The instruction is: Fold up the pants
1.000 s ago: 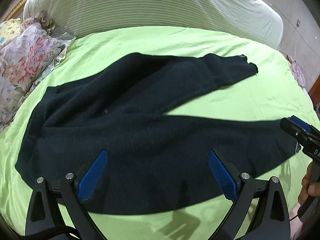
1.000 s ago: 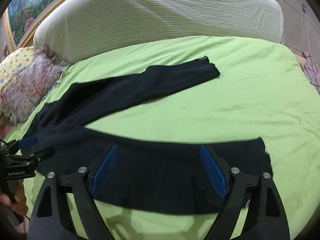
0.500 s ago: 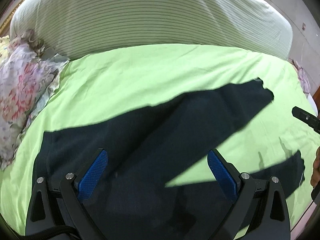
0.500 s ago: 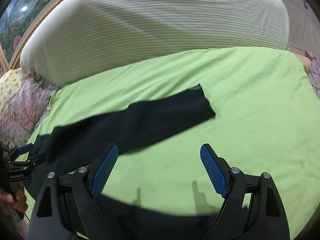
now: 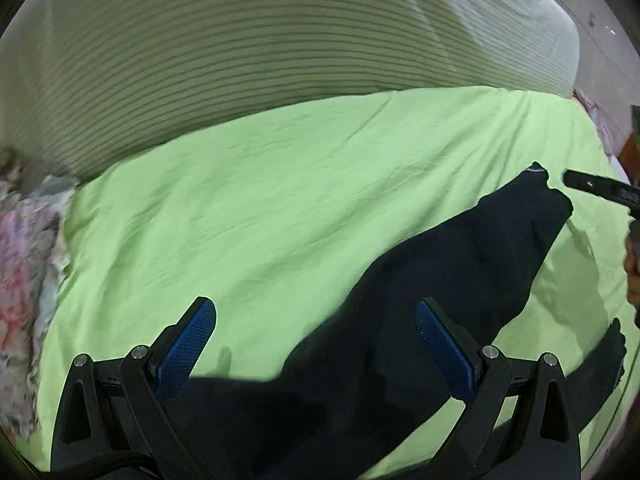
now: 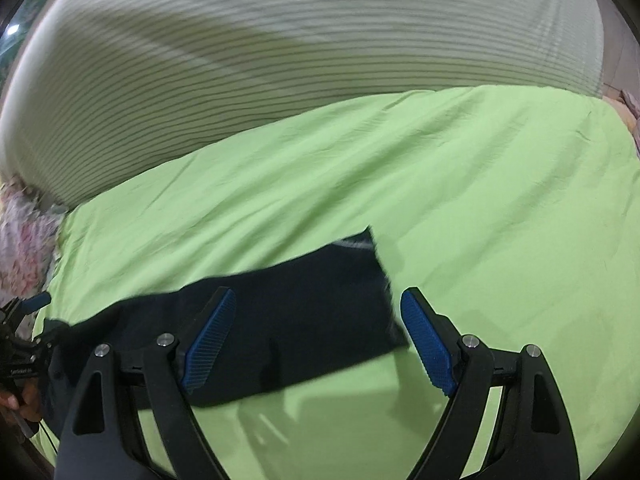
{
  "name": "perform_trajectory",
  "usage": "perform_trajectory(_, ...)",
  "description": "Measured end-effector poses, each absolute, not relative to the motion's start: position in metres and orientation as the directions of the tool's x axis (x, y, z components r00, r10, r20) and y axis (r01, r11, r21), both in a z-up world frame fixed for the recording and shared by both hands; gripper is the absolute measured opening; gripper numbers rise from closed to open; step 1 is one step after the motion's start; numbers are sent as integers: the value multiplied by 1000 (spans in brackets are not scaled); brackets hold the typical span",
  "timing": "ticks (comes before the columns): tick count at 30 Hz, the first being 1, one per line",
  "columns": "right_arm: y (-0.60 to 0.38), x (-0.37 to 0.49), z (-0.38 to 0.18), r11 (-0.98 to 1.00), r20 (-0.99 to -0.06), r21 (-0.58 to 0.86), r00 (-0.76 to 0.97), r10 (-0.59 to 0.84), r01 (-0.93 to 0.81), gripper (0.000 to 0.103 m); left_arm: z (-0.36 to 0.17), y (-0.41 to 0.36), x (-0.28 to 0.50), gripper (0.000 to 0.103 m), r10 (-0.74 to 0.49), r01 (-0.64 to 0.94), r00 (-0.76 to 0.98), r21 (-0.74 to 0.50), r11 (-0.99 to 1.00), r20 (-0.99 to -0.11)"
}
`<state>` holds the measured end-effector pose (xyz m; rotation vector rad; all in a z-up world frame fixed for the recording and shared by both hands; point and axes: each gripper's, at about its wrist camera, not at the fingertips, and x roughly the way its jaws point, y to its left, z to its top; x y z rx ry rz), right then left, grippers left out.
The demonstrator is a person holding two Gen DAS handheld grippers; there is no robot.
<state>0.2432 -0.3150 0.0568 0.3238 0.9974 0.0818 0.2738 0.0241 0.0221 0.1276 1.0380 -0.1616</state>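
Observation:
Dark navy pants (image 5: 448, 280) lie spread on a lime-green bedsheet (image 5: 260, 200). In the left wrist view the far leg runs up to the right, and the near leg's end (image 5: 604, 364) shows at the lower right. My left gripper (image 5: 316, 340) is open and empty above the pants' upper part. In the right wrist view the far leg's cuff (image 6: 360, 276) lies between the open fingers of my right gripper (image 6: 316, 332), which is empty. The right gripper also shows at the left view's right edge (image 5: 600, 188), and the left gripper at the right view's left edge (image 6: 24, 336).
A white striped headboard cushion (image 5: 280, 40) stands behind the bed. A floral pillow (image 5: 24, 272) lies at the left edge; it also shows in the right wrist view (image 6: 20, 240). The green sheet (image 6: 500, 200) stretches wide to the right.
Both grippers have moved forward over the bed toward the far leg. The pants have slid down in both views; the near leg has left the right wrist view. Both grippers stay open.

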Motion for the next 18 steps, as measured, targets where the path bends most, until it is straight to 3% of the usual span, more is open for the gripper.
perform_trajectory(8,-322,277,37,948,-831,306,512,219,91,85,-6,14,297,100,-99,258,416,13,966,-904)
perform_trajectory(18,-325,288,22,949,-844,303,486,227,84,85,-30,8,308,90,-163,281,335,-67,957,-928)
